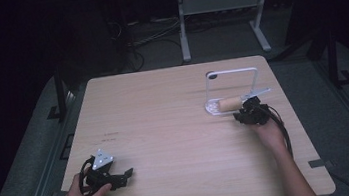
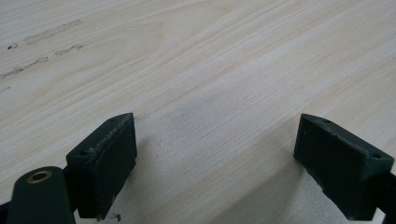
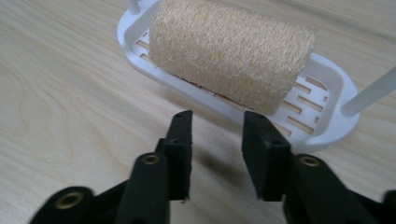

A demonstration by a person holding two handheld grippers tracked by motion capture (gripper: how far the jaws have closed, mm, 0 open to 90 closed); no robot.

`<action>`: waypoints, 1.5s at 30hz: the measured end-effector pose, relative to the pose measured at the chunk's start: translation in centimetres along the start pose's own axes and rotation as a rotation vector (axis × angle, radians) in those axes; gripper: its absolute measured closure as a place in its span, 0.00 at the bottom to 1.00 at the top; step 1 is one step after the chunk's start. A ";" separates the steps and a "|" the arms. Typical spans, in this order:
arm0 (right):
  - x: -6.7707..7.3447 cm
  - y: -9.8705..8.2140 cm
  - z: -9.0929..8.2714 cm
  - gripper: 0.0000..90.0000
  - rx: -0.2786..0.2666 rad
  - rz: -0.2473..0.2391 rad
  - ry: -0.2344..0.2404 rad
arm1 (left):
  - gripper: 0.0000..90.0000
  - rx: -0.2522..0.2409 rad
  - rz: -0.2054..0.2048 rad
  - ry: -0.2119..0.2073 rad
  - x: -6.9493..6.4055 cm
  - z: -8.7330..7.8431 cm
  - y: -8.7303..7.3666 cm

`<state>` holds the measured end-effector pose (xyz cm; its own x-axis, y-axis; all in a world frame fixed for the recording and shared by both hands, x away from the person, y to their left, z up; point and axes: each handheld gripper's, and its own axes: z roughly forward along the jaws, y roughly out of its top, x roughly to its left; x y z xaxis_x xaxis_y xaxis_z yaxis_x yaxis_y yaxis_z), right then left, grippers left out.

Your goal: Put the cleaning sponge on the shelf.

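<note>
Right gripper (image 3: 215, 154) is hovering with jaws part open and empty just short of the loofah sponge (image 3: 231, 51) lying ahead in the white rack tray (image 3: 327, 135), likely needing wider jaws; left gripper (image 2: 215, 168) is resting open, aside.

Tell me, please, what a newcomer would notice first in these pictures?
First, the beige loofah sponge lying in a white slotted rack at the table's far right. The right tool points at it, jaws apart with nothing between them. At the near left, the left tool waits wide open over bare wood.
</note>
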<state>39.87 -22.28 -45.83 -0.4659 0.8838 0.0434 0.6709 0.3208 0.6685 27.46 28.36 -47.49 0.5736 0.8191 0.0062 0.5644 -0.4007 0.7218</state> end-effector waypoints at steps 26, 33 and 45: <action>3.0 -1.5 -2.8 0.20 -0.048 -0.046 0.059 | 0.14 -0.002 0.001 0.000 0.0 0.0 0.0; 4.3 -2.2 -3.4 0.15 -0.058 -0.072 0.082 | 0.14 -0.002 0.002 0.000 0.0 0.0 0.0; 6.2 -4.5 -4.2 0.10 -0.059 -0.120 0.094 | 0.14 -0.002 0.001 0.000 0.0 0.0 0.0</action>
<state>31.52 -19.65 -45.49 -0.5944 0.8037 0.0282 0.5733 0.3989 0.7157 27.46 28.36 -47.52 0.5741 0.8187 0.0073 0.5623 -0.4008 0.7233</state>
